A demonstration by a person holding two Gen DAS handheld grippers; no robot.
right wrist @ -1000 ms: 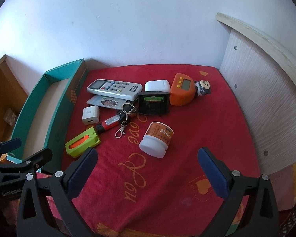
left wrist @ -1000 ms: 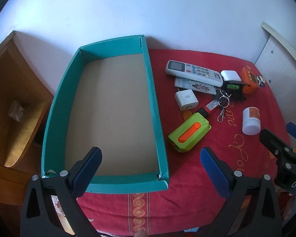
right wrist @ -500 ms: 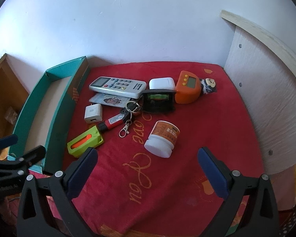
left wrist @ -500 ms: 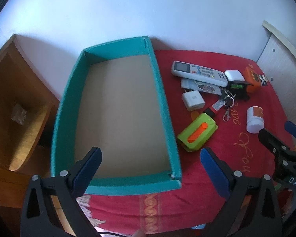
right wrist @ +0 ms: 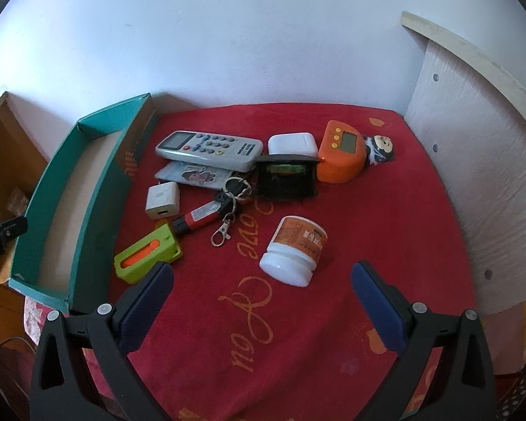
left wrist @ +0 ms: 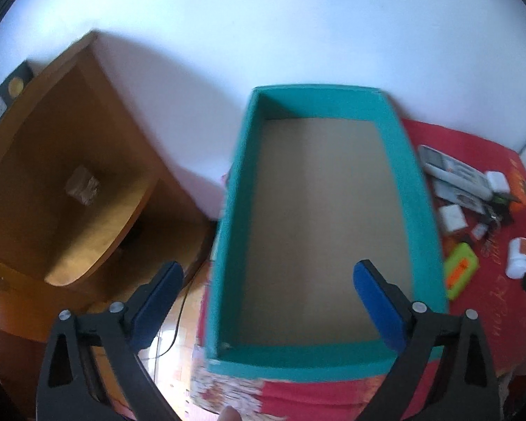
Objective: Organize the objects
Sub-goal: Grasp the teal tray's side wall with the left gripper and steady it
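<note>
An empty teal cardboard box (left wrist: 417, 189) (right wrist: 87, 210) lies at the left end of the red cloth (right wrist: 280, 315). Right of it sit a grey remote (right wrist: 210, 145), a white charger cube (right wrist: 162, 199), a green-and-orange tool (right wrist: 147, 258), a key bunch with a red fob (right wrist: 214, 210), a white jar on its side (right wrist: 294, 256), a black case (right wrist: 285, 177), a white case (right wrist: 291, 144), an orange timer (right wrist: 342, 156) and a small figurine (right wrist: 380, 149). My left gripper (left wrist: 268, 296) hangs open over the box's near left corner. My right gripper (right wrist: 261, 296) is open, just short of the jar.
A brown wooden shelf unit (left wrist: 63, 189) stands left of the box, with a small wrapped item (left wrist: 82, 185) on it. A white wall runs behind. A pale wooden panel (right wrist: 473, 161) bounds the cloth on the right. The cloth's near half is bare.
The left gripper has swung left, so the box now fills its view and the shelf unit shows more. The right gripper has shifted only slightly. Both stay open.
</note>
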